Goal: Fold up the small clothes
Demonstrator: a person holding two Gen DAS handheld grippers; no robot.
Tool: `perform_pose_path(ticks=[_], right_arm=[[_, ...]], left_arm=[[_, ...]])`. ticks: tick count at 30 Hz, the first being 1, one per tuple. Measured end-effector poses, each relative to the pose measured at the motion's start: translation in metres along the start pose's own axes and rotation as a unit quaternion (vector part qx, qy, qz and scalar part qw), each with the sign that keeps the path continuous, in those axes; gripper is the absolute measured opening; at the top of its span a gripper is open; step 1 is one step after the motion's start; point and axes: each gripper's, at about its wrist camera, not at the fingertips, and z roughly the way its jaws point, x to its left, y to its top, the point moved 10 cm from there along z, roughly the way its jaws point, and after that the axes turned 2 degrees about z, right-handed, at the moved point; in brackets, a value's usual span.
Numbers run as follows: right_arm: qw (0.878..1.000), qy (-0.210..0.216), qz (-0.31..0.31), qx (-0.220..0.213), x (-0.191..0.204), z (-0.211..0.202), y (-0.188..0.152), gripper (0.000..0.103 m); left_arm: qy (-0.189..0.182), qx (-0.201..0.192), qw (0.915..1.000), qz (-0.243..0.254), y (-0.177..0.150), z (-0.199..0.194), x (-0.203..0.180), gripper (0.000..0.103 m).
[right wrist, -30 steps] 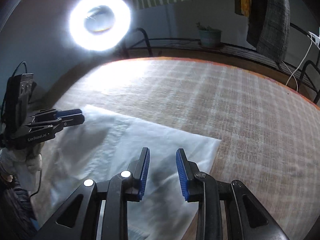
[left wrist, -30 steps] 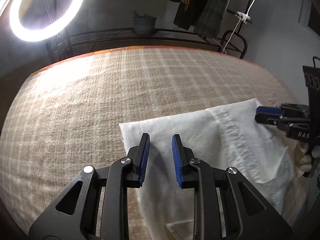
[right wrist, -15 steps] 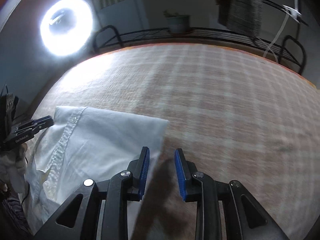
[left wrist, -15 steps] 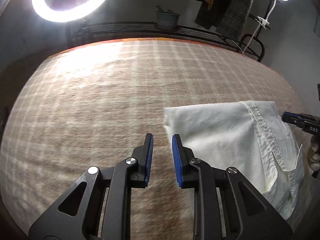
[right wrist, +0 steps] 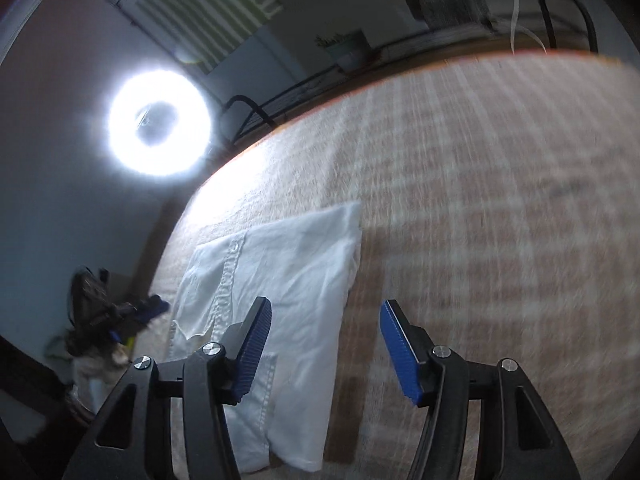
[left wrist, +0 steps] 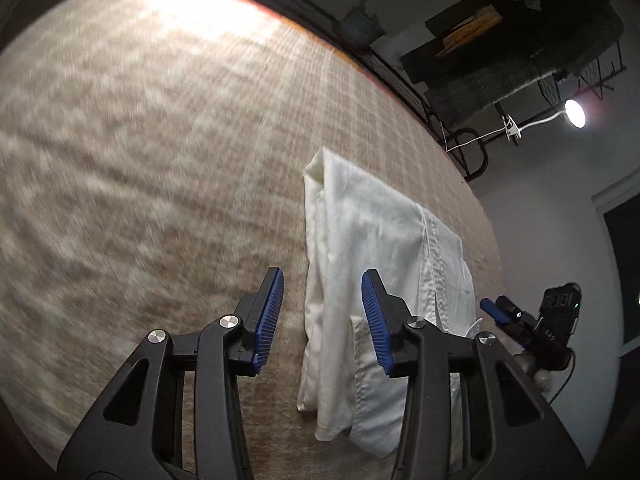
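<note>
A folded white garment [left wrist: 372, 264] lies on the beige checked cloth of the table [left wrist: 160, 160]; its stitched button strip runs along it. My left gripper [left wrist: 322, 316] hovers over the garment's near-left edge, jaws opening, the fold lying under the gap but not pinched. In the right wrist view the same garment [right wrist: 292, 276] sits left of centre. My right gripper [right wrist: 323, 346] hangs over its right edge, jaws opening, nothing pressed between the pads. Each view catches the other gripper at the garment's far side: the right gripper [left wrist: 496, 310] and the left gripper [right wrist: 154, 305].
A ring light [right wrist: 160, 122] glares at the back left. A black metal rack [left wrist: 420, 96] with a potted plant [left wrist: 362, 26] runs behind the table. Dark clothes hang at the upper right, beside a small clip lamp [left wrist: 574, 113]. The checked cloth stretches wide around the garment.
Both grippers have swung out from over the garment to its opposite edges and rolled. Their jaws have spread wider. The garment now lies folded narrower.
</note>
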Motion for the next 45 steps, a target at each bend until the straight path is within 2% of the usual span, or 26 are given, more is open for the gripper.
perform_pose_path(ticks=[6, 13, 21, 24, 28, 30, 37, 45], right_arm=[[0.998, 0.037, 0.040, 0.026, -0.011, 0.017, -0.018, 0.050], [0.993, 0.083, 0.077, 0.031, -0.012, 0.034, -0.027, 0.041], [0.991, 0.098, 0.080, 0.040, 0.005, 0.053, -0.026, 0.034], [0.994, 0.076, 0.065, 0.040, 0.012, 0.052, -0.027, 0.028], [0.998, 0.039, 0.030, 0.034, 0.024, 0.046, -0.025, 0.019], [0.999, 0.021, 0.009, 0.028, 0.035, 0.043, -0.024, 0.015], [0.998, -0.023, -0.060, 0.010, 0.067, 0.027, -0.020, 0.012], [0.991, -0.058, -0.116, -0.009, 0.079, -0.004, -0.014, 0.011]], left_arm=[[-0.029, 0.031, 0.9982, -0.043, -0.014, 0.019, 0.005, 0.041], [-0.046, 0.025, 0.9971, -0.054, -0.008, 0.025, 0.003, 0.041], [-0.031, 0.030, 0.9987, -0.026, -0.004, 0.040, -0.011, 0.025], [-0.011, 0.028, 0.9996, 0.000, -0.004, 0.043, -0.018, 0.017], [0.027, 0.012, 0.9984, 0.049, -0.005, 0.042, -0.033, 0.013], [0.034, 0.006, 0.9974, 0.063, -0.006, 0.040, -0.038, 0.011], [0.042, -0.014, 0.9939, 0.101, -0.008, 0.025, -0.060, 0.009], [0.019, -0.017, 0.9919, 0.125, -0.017, 0.028, -0.098, 0.009]])
